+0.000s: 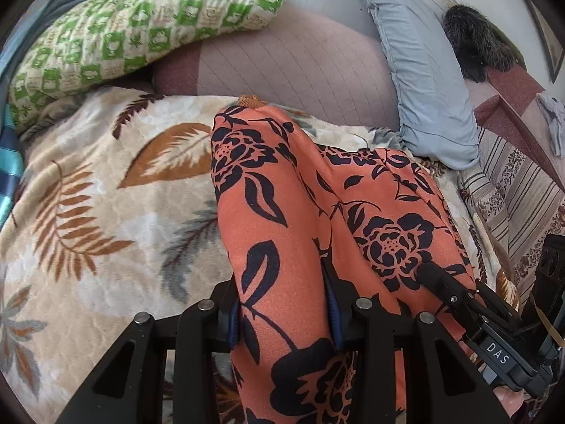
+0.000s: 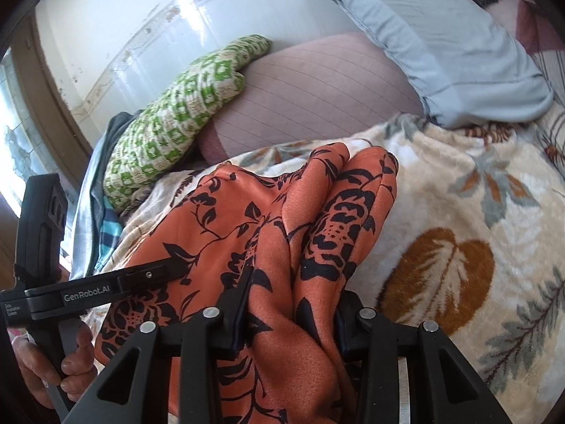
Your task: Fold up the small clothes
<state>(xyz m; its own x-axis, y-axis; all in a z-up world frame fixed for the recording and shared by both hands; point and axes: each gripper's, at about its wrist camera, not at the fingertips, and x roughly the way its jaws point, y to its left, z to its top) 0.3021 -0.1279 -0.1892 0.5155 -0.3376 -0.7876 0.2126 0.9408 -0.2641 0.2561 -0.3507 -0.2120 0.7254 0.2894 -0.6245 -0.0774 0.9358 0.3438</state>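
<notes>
Garment: orange cloth with a black flower print (image 1: 282,212), bunched in long folds on the bed; in the left wrist view it runs from 6 o'clock up to a folded end near the centre, just below 12 o'clock.
Left tool: (image 1: 284,321) pinching a thick fold of the orange cloth, fabric filling the gap between its blue pads (image 1: 235,325).
Right tool: (image 2: 289,314) pinching another bunch of the same cloth, which spills past the fingers toward 12 o'clock; it also shows at 4 o'clock in the left wrist view.
Hand: a hand (image 2: 74,357) grips the left tool's handle at 8 o'clock in the right wrist view.
Blanket: cream fleece with brown and grey leaves (image 1: 106,194), under the cloth.
Open room: bare blanket from 7 to 10 o'clock in the left wrist view and from 2 to 5 o'clock in the right wrist view.
Edges: green checked pillow (image 1: 141,28) at 11 o'clock, mauve cushion (image 1: 300,63) at 12 o'clock, pale blue pillow (image 1: 423,88) at 2 o'clock; all close off the far side, the cloth's folded end just short of the mauve cushion.
Wall: pale wall (image 2: 141,35) behind the pillows.
Containers: none in view.
</notes>
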